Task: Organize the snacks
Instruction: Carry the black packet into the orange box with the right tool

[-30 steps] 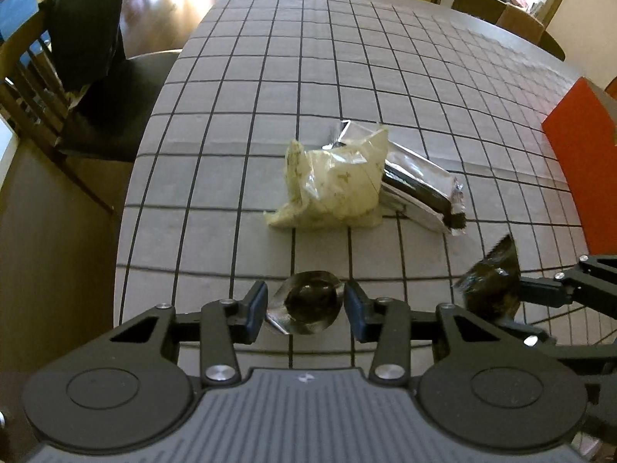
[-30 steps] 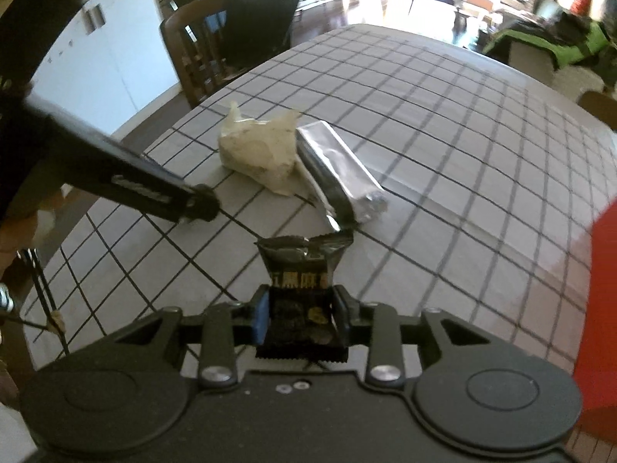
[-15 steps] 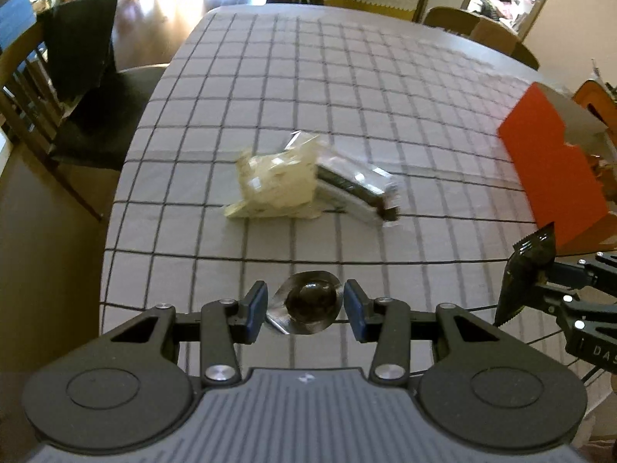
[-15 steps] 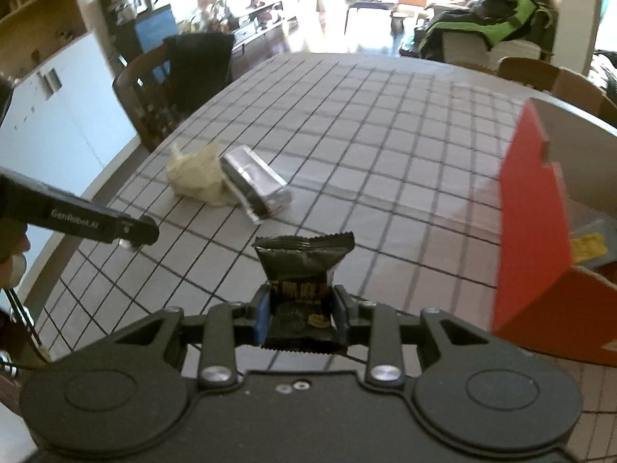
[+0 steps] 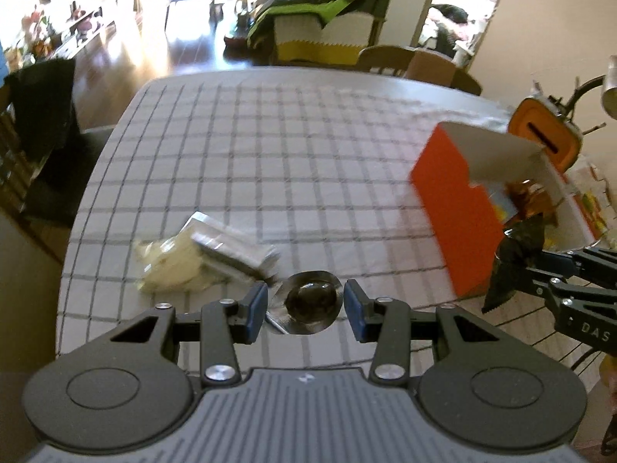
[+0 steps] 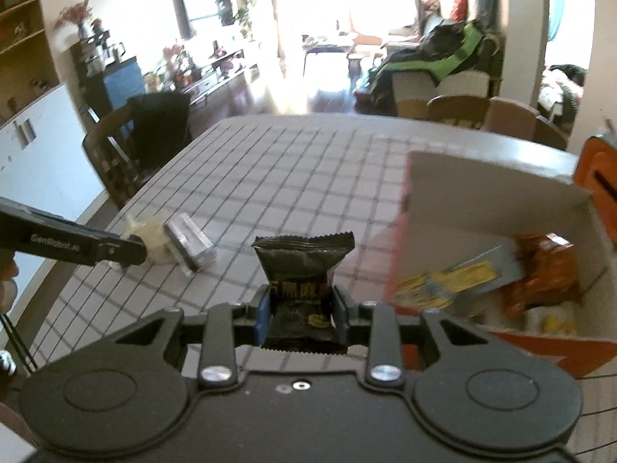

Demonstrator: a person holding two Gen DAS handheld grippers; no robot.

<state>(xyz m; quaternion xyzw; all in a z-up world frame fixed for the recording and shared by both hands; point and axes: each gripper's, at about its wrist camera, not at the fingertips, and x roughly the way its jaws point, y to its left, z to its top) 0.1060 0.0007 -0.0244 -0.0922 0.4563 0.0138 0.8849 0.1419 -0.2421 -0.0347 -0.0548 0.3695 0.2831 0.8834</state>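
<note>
On the grid-patterned tablecloth (image 5: 308, 146): cream snack bag (image 5: 169, 266) touching silver packet (image 5: 231, 249). Left gripper (image 5: 305, 305) half-closed, pinching clear-wrapped dark candy (image 5: 310, 301). Right gripper (image 6: 300, 310) clamped on black snack packet (image 6: 302, 266), beside open orange box (image 5: 455, 216) holding snacks

Left gripper (image 5: 305, 306): pitched downward, jaws part-spread, a round clear-wrapped sweet (image 5: 308, 301) held between the pads.
Right gripper (image 6: 301, 311): pitched downward, jaws clamped on a black packet (image 6: 301, 270).
</note>
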